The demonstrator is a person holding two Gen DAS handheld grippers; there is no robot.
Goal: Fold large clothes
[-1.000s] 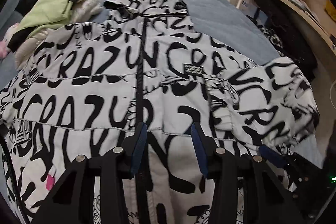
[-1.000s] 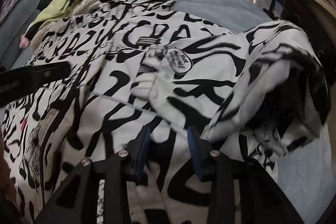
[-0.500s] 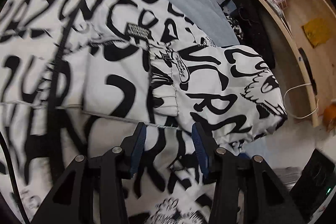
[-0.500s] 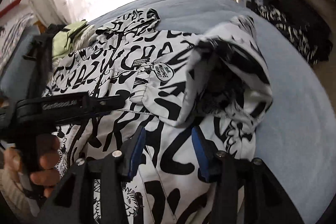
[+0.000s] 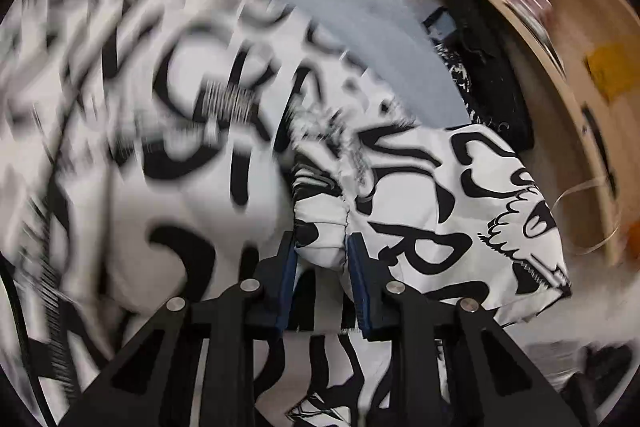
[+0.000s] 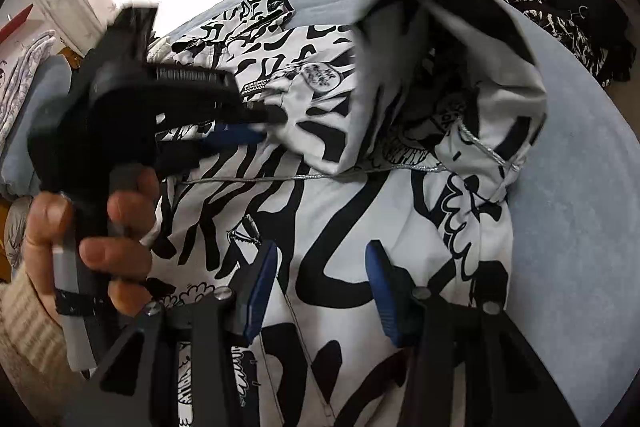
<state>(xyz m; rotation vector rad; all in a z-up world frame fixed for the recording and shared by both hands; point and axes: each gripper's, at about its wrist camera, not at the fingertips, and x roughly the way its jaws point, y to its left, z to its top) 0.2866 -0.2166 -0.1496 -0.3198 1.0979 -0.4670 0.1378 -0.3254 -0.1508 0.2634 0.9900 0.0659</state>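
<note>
Black-and-white jacket cuff [image 5: 320, 247] sits between closing left gripper [image 5: 321, 255] pads.

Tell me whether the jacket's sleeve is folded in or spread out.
Folded in: the sleeve lies doubled across the jacket front, its cuff between the closing left gripper.

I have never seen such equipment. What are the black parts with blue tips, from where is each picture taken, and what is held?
These are two hand-held gripping tools; a person holds one in each hand. Each picture comes from a camera on one tool, looking along its fingers. A black-and-white printed jacket lies on a blue-grey bed. The left tool is closing on the cuff of the folded sleeve; the cuff sits between its blue pads. The right tool is open above the jacket and holds nothing. The person's hand shows in the right view.
</note>
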